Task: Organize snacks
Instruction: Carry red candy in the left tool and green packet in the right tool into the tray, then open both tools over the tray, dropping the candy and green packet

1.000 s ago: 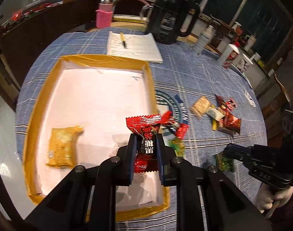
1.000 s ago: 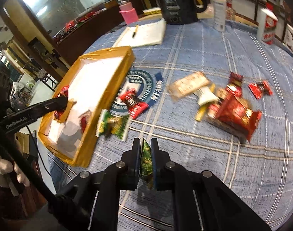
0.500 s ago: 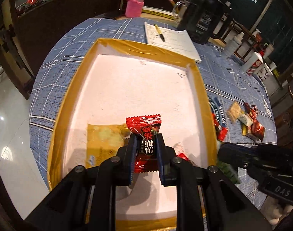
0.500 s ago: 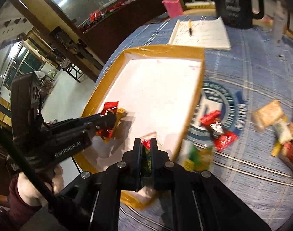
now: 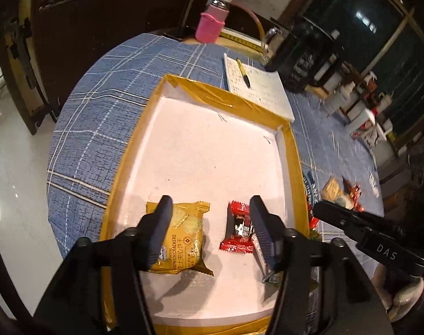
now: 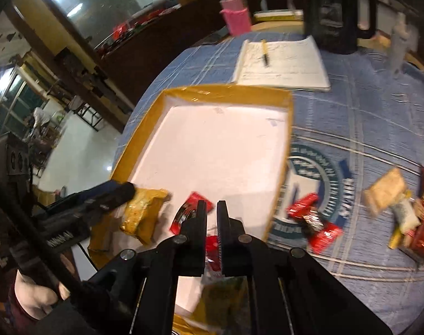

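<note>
A white tray with a yellow taped rim (image 5: 291, 150) (image 6: 226, 90) lies on the blue cloth. In it lie a yellow cracker pack (image 5: 182, 240) (image 6: 142, 212) and a red candy pack (image 5: 238, 230) (image 6: 189, 213). My left gripper (image 5: 210, 209) is open and empty above these two packs. My right gripper (image 6: 212, 209) hovers over the tray's near right corner with its jaws slightly apart; a green snack pack (image 6: 226, 293) lies below its fingers, by the tray's rim. It also shows in the left wrist view (image 5: 351, 220).
Loose snacks lie on the cloth right of the tray: red packs (image 6: 313, 220) and a pile of mixed packs (image 6: 407, 217). A notebook with a pen (image 6: 281, 64), a black jug (image 6: 334, 14) and a pink-sleeved bottle (image 6: 235, 16) stand beyond the tray.
My left gripper opened and dropped the red candy pack into the tray beside the cracker pack. My right gripper moved over the tray corner and its jaws parted; the green pack left them.
</note>
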Demonstrator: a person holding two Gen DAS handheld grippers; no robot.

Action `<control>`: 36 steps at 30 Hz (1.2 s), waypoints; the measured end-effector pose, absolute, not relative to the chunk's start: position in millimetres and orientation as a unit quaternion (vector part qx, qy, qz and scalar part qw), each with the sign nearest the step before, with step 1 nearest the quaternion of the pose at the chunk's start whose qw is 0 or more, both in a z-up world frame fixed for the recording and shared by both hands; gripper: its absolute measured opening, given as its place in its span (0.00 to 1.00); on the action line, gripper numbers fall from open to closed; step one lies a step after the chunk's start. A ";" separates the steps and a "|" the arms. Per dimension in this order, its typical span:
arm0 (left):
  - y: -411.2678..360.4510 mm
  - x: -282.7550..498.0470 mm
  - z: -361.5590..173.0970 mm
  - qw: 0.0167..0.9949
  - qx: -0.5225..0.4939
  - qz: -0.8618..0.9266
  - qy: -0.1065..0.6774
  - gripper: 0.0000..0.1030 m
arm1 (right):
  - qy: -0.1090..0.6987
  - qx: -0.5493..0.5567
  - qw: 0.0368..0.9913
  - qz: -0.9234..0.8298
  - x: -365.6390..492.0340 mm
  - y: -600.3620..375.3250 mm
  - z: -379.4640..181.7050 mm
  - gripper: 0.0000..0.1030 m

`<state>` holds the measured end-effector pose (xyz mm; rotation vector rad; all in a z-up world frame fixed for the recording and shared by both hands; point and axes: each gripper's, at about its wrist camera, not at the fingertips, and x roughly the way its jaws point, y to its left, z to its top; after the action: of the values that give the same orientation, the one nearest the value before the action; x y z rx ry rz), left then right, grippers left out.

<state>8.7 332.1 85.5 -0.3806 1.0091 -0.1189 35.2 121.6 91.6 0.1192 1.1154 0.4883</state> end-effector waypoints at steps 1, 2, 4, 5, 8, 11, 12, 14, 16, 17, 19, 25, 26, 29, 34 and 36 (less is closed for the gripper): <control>332.6 8.6 85.9 0.855 -0.186 -0.055 0.481 0.60 | 0.523 0.062 0.821 0.222 33.8 115.4 92.9 0.06; 332.8 8.5 86.4 0.854 -0.191 -0.055 0.482 0.60 | 0.523 0.068 0.822 0.214 32.0 108.6 93.7 0.06; 331.2 6.6 88.9 0.851 -0.200 -0.062 0.481 0.61 | 0.522 0.078 0.827 0.191 25.5 89.2 94.1 0.06; 329.7 5.3 90.4 0.851 -0.203 -0.065 0.479 0.61 | 0.522 0.081 0.830 0.181 26.0 80.3 94.4 0.07; 322.3 -1.0 96.4 0.851 -0.212 -0.076 0.475 0.62 | 0.530 0.092 0.830 0.149 22.1 53.7 87.5 0.08; 311.6 -7.1 101.3 0.851 -0.211 -0.080 0.474 0.63 | 0.543 0.094 0.824 0.130 23.7 34.7 77.3 0.12; 306.1 -9.7 103.0 0.852 -0.208 -0.083 0.474 0.63 | 0.545 0.094 0.823 0.131 24.2 31.6 75.7 0.12; 296.4 -14.3 105.3 0.852 -0.202 -0.088 0.476 0.63 | 0.545 0.085 0.824 0.129 29.4 31.2 72.2 0.12; 286.5 -19.6 107.2 0.851 -0.196 -0.093 0.478 0.63 | 0.543 0.066 0.827 0.132 38.8 39.3 68.1 0.20; 281.2 -22.4 108.0 0.851 -0.192 -0.096 0.479 0.63 | 0.545 0.056 0.826 0.134 43.0 44.7 65.0 0.22; 272.9 -28.1 108.7 0.851 -0.185 -0.100 0.481 0.63 | 0.550 0.030 0.824 0.136 55.2 56.4 55.0 0.23; 269.0 -42.2 105.4 0.850 -0.184 -0.090 0.486 0.64 | 0.565 -0.006 0.811 0.150 69.4 68.9 31.4 0.19; 269.8 -43.6 104.6 0.850 -0.186 -0.087 0.486 0.64 | 0.570 -0.005 0.807 0.158 64.8 68.2 32.8 0.17; 272.1 -43.9 101.3 0.848 -0.195 -0.080 0.486 0.64 | 0.586 0.001 0.786 0.199 48.2 67.2 36.5 0.08; 261.0 -39.9 103.3 0.849 -0.191 -0.090 0.484 0.64 | 0.609 -0.040 0.756 0.236 6.8 65.4 37.9 0.08; 252.0 -39.5 104.9 0.849 -0.185 -0.100 0.484 0.64 | 0.613 -0.047 0.753 0.235 -6.2 55.2 38.2 0.08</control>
<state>-39.5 252.0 104.9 -0.3894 1.0197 -0.2103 -6.2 55.2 38.2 -0.1030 1.3386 0.5124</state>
